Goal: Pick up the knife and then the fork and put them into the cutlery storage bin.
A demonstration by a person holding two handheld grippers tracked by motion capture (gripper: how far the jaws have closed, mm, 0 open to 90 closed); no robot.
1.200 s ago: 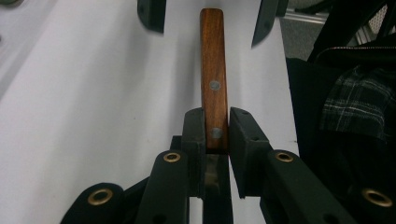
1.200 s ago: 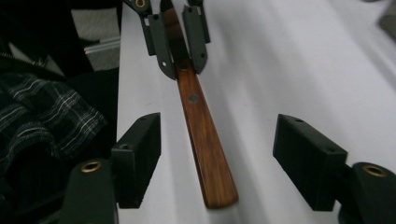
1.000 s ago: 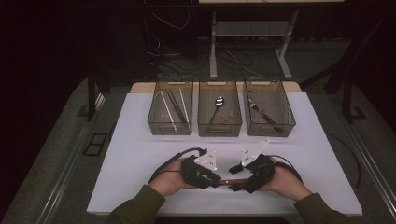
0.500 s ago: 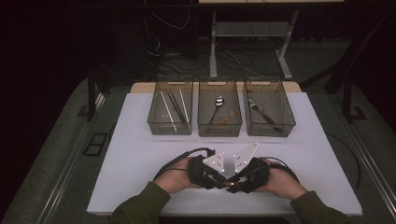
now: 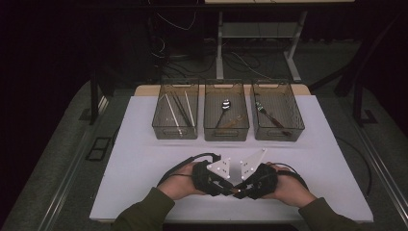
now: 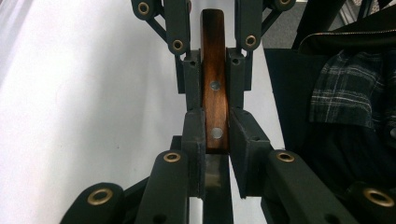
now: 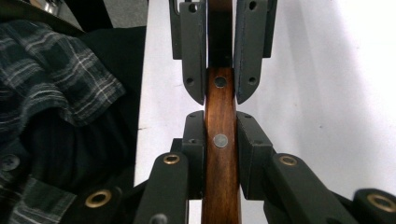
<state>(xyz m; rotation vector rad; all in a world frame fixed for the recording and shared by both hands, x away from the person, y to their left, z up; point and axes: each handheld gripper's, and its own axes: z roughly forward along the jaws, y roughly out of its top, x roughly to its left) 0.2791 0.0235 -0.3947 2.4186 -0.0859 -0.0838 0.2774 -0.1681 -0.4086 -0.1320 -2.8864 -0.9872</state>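
Since the earlier frame the two hands have drawn together, and the right hand-held gripper (image 5: 243,188) has just been closing onto a wooden handle (image 7: 220,140). Three mesh bins (image 5: 226,130) at the back of the tabletop (image 5: 144,159) hold chopsticks (image 5: 179,111), a spoon (image 5: 224,109) and a fork (image 5: 269,115). The left hand-held gripper (image 5: 230,185) clamps the same handle near its metal end. The gripper views show the riveted handle low over the tabletop's near edge.

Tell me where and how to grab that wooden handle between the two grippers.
Take the wooden handle by its riveted stretch, fingers closing on its two narrow long edges, coming in along its length. It is straight and slim there; the left gripper pinches it so, and the right gripper, whose fingers have just been closing, clamps it from the opposite end.
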